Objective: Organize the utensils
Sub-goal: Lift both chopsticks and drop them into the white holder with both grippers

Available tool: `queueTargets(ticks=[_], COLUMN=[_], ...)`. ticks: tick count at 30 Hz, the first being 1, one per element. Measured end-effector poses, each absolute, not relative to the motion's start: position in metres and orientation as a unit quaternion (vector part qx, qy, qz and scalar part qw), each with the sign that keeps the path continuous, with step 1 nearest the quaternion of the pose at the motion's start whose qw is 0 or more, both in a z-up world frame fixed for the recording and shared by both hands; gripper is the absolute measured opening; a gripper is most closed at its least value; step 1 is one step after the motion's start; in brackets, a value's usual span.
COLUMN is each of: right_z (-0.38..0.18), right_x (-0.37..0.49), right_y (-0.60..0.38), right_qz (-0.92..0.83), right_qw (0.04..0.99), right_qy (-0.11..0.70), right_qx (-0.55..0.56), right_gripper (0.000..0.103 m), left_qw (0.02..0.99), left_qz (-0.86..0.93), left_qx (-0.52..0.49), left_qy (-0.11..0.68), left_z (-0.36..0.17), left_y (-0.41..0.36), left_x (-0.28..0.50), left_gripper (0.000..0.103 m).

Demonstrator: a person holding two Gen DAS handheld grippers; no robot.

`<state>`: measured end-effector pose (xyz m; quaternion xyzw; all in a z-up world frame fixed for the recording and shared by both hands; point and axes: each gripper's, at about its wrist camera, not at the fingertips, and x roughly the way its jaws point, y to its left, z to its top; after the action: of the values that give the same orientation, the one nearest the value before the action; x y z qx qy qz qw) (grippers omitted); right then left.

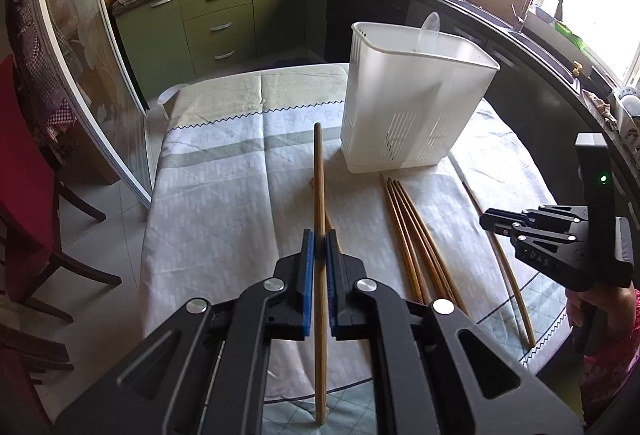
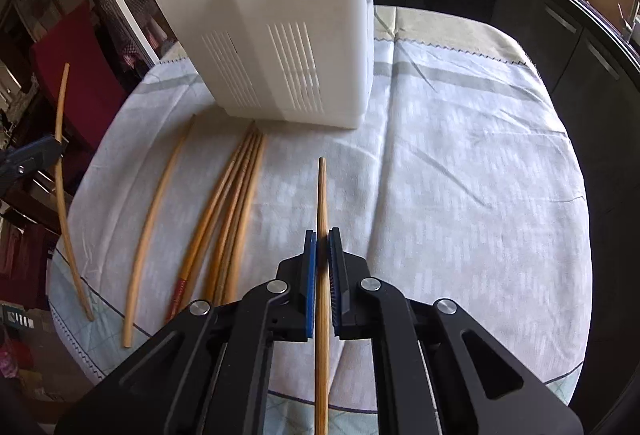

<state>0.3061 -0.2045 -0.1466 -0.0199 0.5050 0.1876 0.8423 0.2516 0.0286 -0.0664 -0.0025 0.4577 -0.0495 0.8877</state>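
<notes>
Chopsticks lie on the worktop near the white holder; left tool clamps one chopstick; right tool clamps another chopstick.

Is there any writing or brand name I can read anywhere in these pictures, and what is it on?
"DAS": on the side of the right gripper, left wrist view; any letters after it are hidden.
Pale letters woven into the tablecloth near the white utensil holder: upside down and too faint to read.
Nothing else is legible.

One white holder, one spoon, eight chopsticks, two tongs
</notes>
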Motion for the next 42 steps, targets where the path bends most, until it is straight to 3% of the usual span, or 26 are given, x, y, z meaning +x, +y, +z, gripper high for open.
queueTargets(ticks=[7,16,42], right_z=[-0.076,-0.034,-0.006], right_x=[0.282,0.248,0.23], right_y=[-0.221,-0.238,-0.243], right_qz=[0.214,0.23,0.24], right_qw=[0.878,0.895,0.908], right_qy=[0.429,0.383,0.343], right_qx=[0.008,0.011,0.006], right_gripper=[0.007,0.007,0.007], left_qw=[0.901,0.911,0.918], left_qz=[-0.058,-0.059,-0.072], left_qx=[-0.004,0.002,0.009], left_qy=[0.429,0.409,0.389], left_z=[-0.043,-0.027,-0.009], left_y=[0.027,0.026,0.017], left_x=[0.236,0.221,0.218], left_gripper=[0.006,0.006,0.006])
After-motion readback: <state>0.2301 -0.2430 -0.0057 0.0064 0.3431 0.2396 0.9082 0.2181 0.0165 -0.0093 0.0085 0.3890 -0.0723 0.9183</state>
